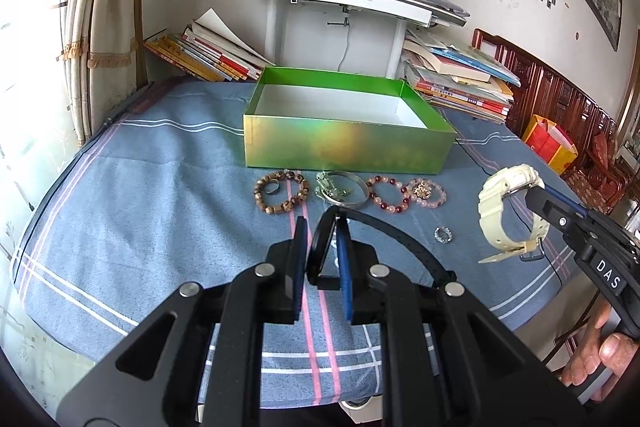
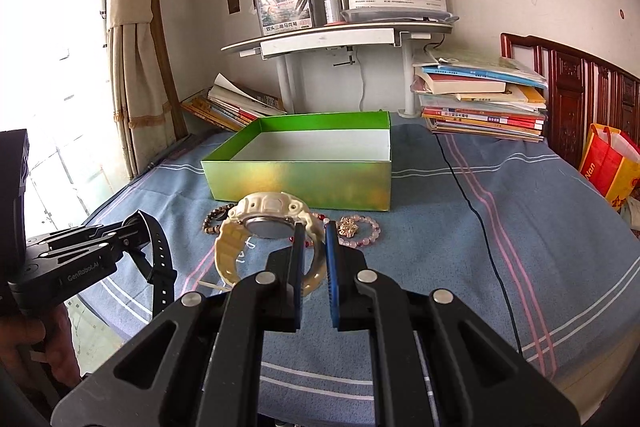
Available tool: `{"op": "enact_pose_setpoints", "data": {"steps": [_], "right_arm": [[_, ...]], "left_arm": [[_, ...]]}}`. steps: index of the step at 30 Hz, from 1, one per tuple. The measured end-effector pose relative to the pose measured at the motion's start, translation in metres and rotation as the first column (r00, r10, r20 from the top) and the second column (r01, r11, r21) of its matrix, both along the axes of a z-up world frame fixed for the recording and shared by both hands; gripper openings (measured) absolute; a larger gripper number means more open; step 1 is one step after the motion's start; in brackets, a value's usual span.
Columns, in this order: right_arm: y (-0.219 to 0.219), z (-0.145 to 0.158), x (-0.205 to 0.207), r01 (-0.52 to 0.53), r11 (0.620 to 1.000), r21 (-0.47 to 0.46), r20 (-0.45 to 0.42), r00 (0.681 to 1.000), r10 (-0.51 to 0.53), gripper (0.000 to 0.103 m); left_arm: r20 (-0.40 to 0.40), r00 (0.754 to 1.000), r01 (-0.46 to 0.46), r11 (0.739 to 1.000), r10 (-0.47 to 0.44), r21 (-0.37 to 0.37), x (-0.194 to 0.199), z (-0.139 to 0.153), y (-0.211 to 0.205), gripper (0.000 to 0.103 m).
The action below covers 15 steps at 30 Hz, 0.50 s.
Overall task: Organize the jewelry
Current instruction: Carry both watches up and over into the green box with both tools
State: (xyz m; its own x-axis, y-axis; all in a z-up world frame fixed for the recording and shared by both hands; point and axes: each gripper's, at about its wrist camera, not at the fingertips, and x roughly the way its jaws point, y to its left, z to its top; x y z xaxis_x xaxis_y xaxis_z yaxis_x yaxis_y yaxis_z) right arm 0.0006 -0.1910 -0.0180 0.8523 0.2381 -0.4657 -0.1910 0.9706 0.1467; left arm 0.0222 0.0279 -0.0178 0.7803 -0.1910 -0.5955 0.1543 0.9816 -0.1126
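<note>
- Left gripper (image 1: 322, 227) clamps the black watch (image 1: 320, 247), lifted off the bedspread (image 1: 140, 187).
- Right gripper (image 2: 314, 231) clenches the cream watch (image 2: 264, 211), near the green box (image 2: 296, 183) front wall.

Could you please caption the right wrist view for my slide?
Right claw lifts a cream watch before the empty green box.

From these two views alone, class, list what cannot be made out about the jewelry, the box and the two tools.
- Black watch: its face, left wrist view; seen edge-on between the left tool pads.
- Cream watch: its dial, right wrist view; turned away, back showing, in the right tool.
- Green box: near part of its floor, both views; front wall hides it.
- Small clear ring: detail too small, left wrist view.
</note>
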Motion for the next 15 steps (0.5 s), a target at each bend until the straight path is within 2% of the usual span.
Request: {"op": "enact_pose_setpoints", "data": {"steps": [15], "right_arm": [[0.0012, -0.0031, 0.0022, -0.001, 1.000, -0.002, -0.015, 1.000, 0.001, 0.010]], "left_arm": [[-0.003, 1.000, 0.001, 1.000, -0.001, 0.003, 0.0014, -0.0001, -0.0009, 0.015]]}}
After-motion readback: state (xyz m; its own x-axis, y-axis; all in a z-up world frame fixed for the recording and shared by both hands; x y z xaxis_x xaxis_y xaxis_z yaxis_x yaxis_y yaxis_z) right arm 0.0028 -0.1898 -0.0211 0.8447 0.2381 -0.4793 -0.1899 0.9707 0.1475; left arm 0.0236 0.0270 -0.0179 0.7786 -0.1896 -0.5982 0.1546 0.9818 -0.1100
